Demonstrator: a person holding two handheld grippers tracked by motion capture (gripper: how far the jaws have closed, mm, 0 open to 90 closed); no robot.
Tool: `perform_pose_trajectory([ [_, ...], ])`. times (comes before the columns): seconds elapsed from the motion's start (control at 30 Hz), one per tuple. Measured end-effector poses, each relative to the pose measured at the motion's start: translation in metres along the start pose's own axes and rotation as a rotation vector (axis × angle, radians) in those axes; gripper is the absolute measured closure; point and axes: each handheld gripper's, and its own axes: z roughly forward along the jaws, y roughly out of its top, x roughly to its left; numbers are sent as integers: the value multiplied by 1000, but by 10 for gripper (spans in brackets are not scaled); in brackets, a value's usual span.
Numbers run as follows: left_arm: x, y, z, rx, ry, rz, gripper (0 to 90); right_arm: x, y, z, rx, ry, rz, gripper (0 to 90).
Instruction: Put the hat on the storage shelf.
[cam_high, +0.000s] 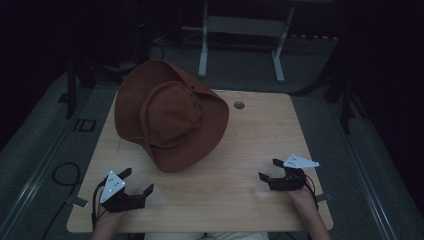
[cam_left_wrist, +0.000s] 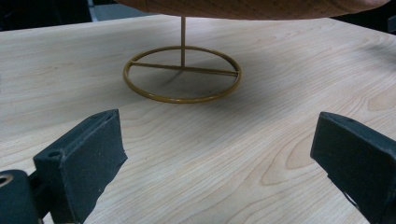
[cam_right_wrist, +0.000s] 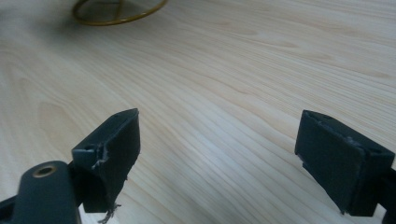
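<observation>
- High view: hat (cam_high: 170, 114) is sitting on the far left part of the table (cam_high: 240, 145), tilted, its brim hanging toward the near edge. Left gripper (cam_high: 136, 186) is resting near the front left corner, jaws spread wide and holding nothing; the hat is lying just ahead of it and slightly to its right. Right gripper (cam_high: 268, 169) is resting near the front right, jaws also wide and empty, with the hat well apart to its left. By this view the left one is sitting nearer.
- Left gripper view: brim is showing along the top edge, riding on a thin upright post that is rising from a gold ring stand (cam_left_wrist: 182, 74). The stand is lying straight ahead between the two open jaws, so a forward reach looks like the likely line in.
- Right gripper view: jaws are standing far apart over bare wood, gripping nothing. A piece of the stand's ring (cam_right_wrist: 116, 11) is showing at the upper left, off the jaws' line, so this hand would probably have to swing left.
</observation>
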Motion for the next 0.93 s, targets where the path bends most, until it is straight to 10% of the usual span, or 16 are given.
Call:
perform_pose_trajectory([
  [0.7, -2, -1, -3, 7, 23, 31, 32, -32, -24, -24, -23, -273, 91, 127],
  [0.93, 1, -1, -4, -6, 26, 11, 31, -35, -25, -23, -17, -271, 94, 127],
])
